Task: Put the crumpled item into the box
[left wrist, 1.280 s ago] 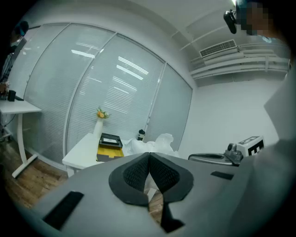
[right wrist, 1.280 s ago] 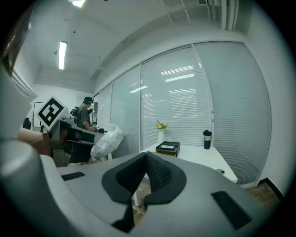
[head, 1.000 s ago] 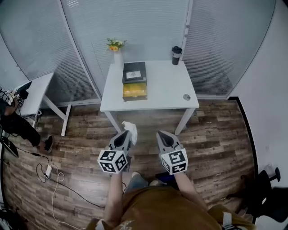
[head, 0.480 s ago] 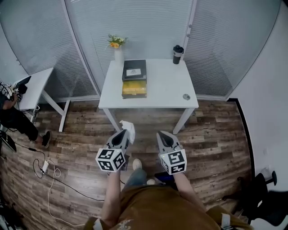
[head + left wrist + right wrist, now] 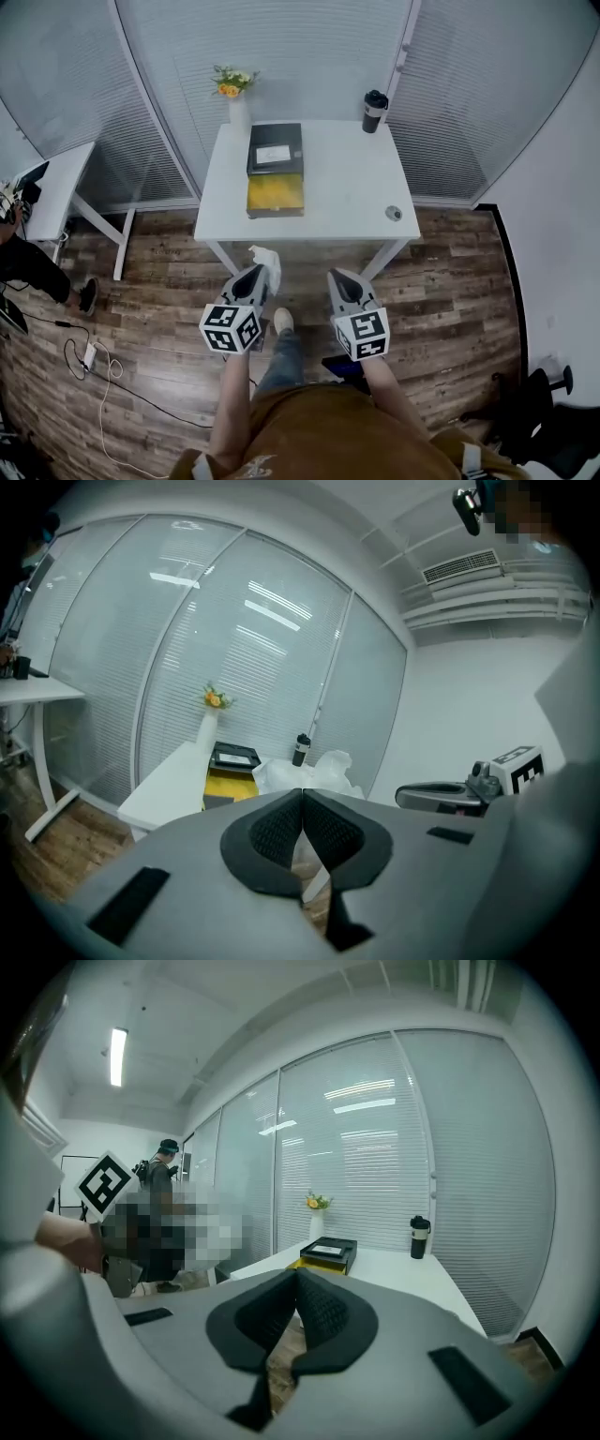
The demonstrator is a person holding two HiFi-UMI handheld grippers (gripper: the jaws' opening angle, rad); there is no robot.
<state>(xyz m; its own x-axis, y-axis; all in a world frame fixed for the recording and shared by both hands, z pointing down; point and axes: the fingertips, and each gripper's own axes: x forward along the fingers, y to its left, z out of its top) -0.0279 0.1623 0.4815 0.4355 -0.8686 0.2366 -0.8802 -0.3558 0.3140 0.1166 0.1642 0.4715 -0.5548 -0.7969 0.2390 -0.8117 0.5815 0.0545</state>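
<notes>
My left gripper is shut on a crumpled white paper, held over the wood floor just short of the white table. From the left gripper view the paper bulges out beyond the closed jaws of the left gripper. On the table lies the box, yellow inside, with a black lid behind it. The right gripper is level with the left one, shut and empty. The right gripper view shows the right gripper pointing at the box.
A white vase with flowers stands at the table's back left, a black tumbler at the back right, a small round object near the front right. A second desk and a person are at the left. Cables lie on the floor.
The table has drawn nearer and looms larger as the person steps forward. Both grippers keep their pose, the left still shut on the paper.
</notes>
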